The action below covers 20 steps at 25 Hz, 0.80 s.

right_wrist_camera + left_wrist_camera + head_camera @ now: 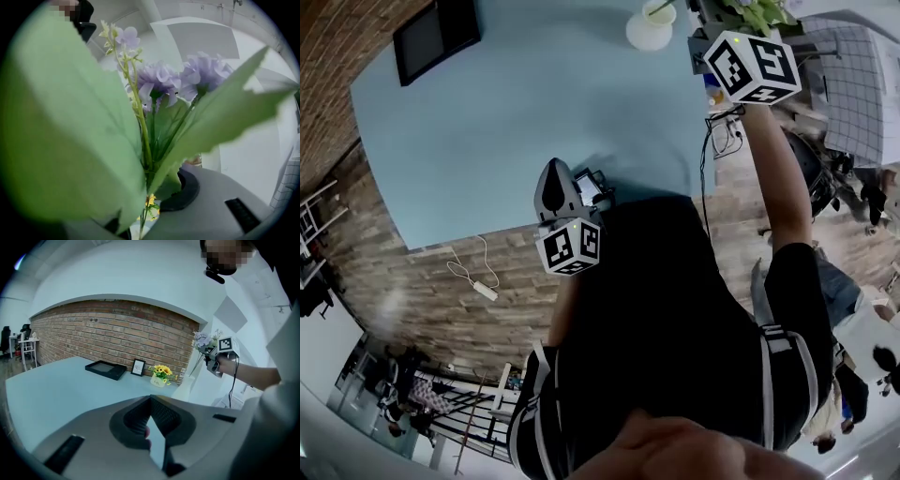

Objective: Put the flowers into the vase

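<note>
Pale blue tabletop [516, 122] ends at a red brick wall [108, 329], and well short of the tall white vase [652, 28] the left gripper [150, 400] is clenched tip to tip on nothing. Farther out, just right of the vase and higher than its mouth, the right gripper [149, 206] grasps the stems of the bunch of pale purple flowers with long green leaves [161, 79]. Just beyond the vase stands a small white pot of yellow flowers [160, 375].
</note>
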### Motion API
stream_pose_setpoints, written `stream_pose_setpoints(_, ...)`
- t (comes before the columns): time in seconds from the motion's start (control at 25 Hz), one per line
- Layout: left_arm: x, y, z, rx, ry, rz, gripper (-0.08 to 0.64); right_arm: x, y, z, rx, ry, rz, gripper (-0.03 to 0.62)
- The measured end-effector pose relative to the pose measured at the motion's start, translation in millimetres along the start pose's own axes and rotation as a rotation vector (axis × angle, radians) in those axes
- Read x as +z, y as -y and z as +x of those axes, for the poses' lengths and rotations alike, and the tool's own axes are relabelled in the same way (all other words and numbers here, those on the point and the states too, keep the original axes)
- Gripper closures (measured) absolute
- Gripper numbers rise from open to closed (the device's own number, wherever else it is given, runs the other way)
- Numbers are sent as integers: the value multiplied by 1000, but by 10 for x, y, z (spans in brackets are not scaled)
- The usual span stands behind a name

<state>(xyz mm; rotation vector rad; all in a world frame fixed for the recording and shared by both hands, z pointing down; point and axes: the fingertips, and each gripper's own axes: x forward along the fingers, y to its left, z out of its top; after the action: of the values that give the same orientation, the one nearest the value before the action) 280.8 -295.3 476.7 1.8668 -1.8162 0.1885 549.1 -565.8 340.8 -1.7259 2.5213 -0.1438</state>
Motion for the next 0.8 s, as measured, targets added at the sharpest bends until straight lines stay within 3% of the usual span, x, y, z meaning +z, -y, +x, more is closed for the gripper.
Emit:
stream_pose_setpoints(0.2,-1,-109,18,66,7,-12,540,-360,-68,45,41,-62,-10,456)
stream_pose_setpoints(0.36,60,-222,147,74,35,-25,541,-420,-71,72,34,-65,-48,456)
stream_pose_setpoints(0.8,43,-630,53,115,11,-44,541,-803,-379,154,49,-115,-42,456)
